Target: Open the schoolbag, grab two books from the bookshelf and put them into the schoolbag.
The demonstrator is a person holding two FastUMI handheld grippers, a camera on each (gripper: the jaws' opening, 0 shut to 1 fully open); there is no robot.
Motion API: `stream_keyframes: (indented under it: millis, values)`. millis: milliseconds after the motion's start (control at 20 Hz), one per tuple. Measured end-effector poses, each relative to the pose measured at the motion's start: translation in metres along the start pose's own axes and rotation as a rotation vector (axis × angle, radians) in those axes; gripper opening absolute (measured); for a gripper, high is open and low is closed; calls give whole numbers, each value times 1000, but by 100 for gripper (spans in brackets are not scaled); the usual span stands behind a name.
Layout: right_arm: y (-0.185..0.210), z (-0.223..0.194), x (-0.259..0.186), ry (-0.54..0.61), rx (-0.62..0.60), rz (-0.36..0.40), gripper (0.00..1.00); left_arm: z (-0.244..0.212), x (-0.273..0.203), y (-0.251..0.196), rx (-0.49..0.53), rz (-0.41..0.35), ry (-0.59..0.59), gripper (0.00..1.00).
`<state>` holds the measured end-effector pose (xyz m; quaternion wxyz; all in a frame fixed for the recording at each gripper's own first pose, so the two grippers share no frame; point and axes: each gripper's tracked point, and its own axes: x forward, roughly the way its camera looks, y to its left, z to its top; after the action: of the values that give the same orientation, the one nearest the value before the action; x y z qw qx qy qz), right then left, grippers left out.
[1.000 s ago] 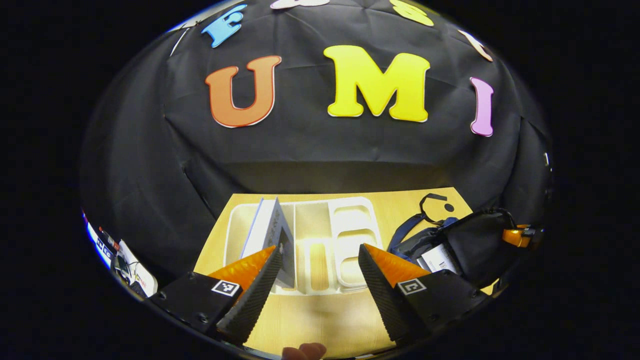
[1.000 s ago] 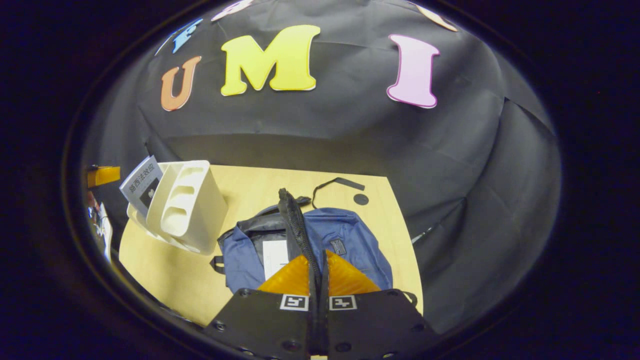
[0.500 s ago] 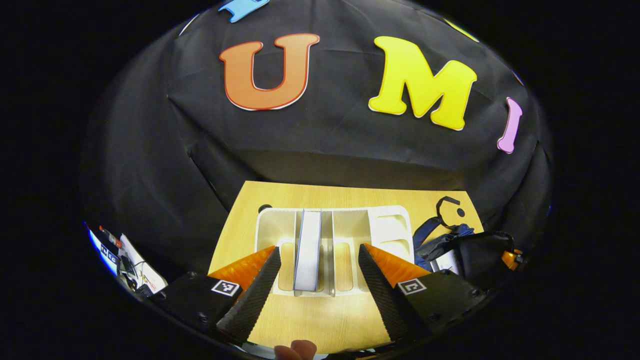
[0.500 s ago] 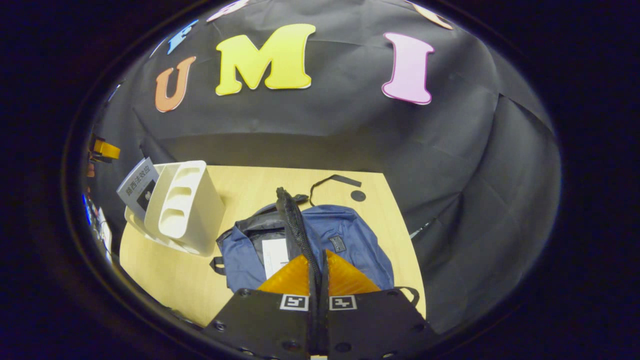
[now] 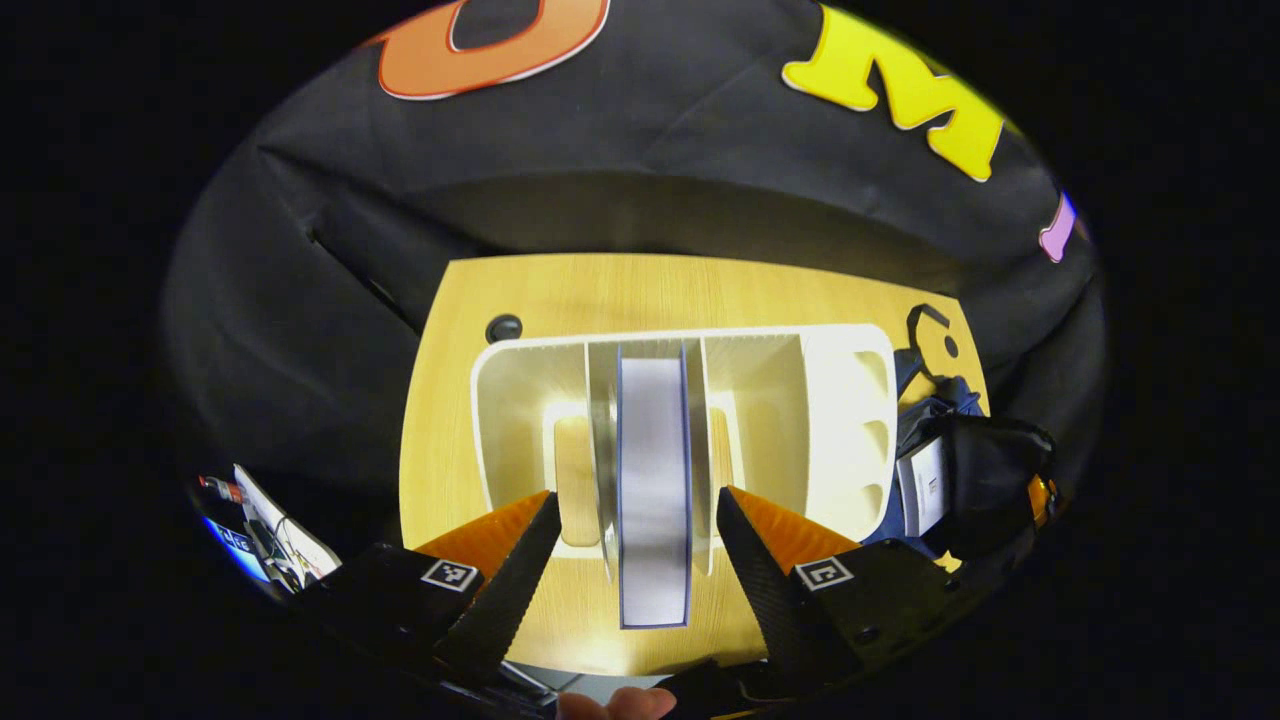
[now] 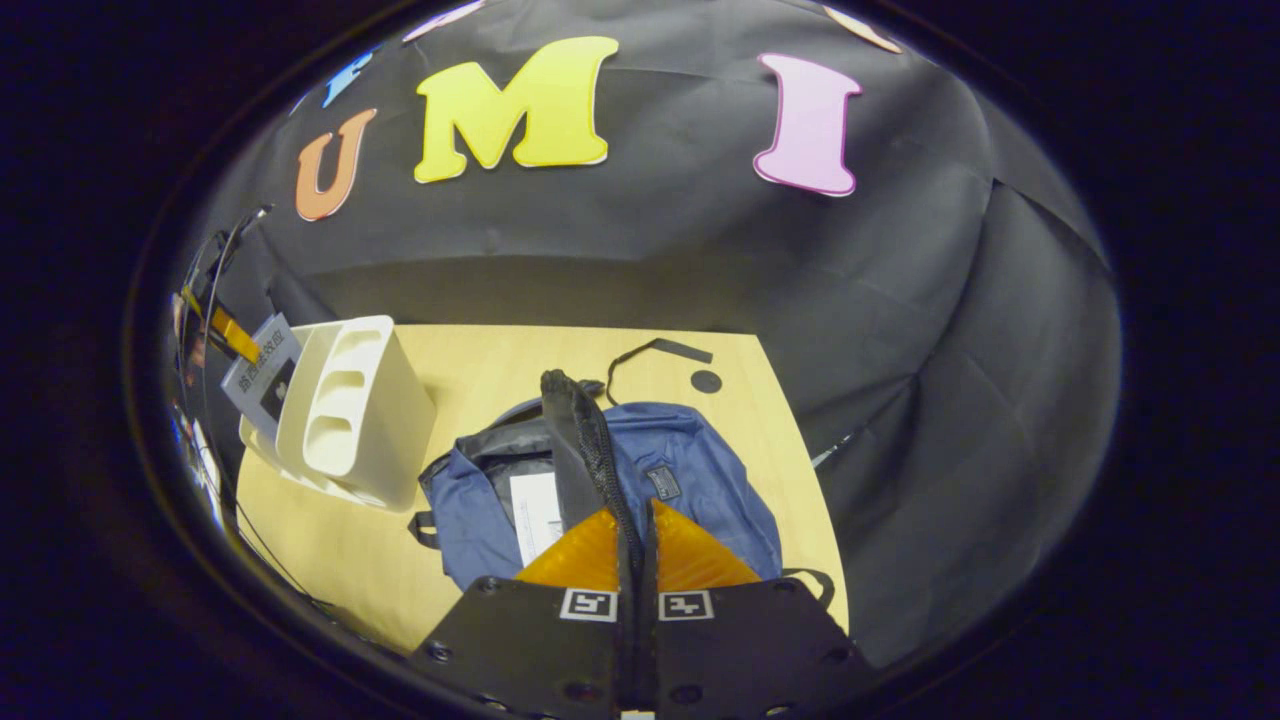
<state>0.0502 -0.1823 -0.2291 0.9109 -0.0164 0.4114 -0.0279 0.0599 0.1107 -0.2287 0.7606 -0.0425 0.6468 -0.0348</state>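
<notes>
From above, the white bookshelf holds one book upright in its middle slot, page edges up. My left gripper is open, its fingers standing either side of the book's near end without touching it. The blue schoolbag lies open on the table. My right gripper is shut on its black zipper flap and holds it up. A white book lies inside the bag. From this side the bookshelf stands left of the bag with the upright book behind it.
The wooden table has a round black grommet near its back left corner and another grommet behind the bag. A black strap trails off the bag's top. Cluttered gear sits beyond the table's left edge.
My left gripper has swung left and come down over the bookshelf, so the standing book now lies between its open fingers. The right gripper keeps the flap, barely shifted.
</notes>
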Motion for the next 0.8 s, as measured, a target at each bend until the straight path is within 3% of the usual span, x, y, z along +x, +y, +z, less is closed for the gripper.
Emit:
stream_keyframes:
  millis: [300, 600, 800]
  values:
    - [0, -4, 4, 14, 12, -7, 1, -16, 31, -4, -53, -30, 152, 97]
    - [-4, -4, 6, 11, 0, -19, 1, -27, 45, -1, -73, 2, 203, 75]
    - [-4, -6, 9, 16, -2, -11, 1, -31, 44, 4, -72, 33, 211, 54]
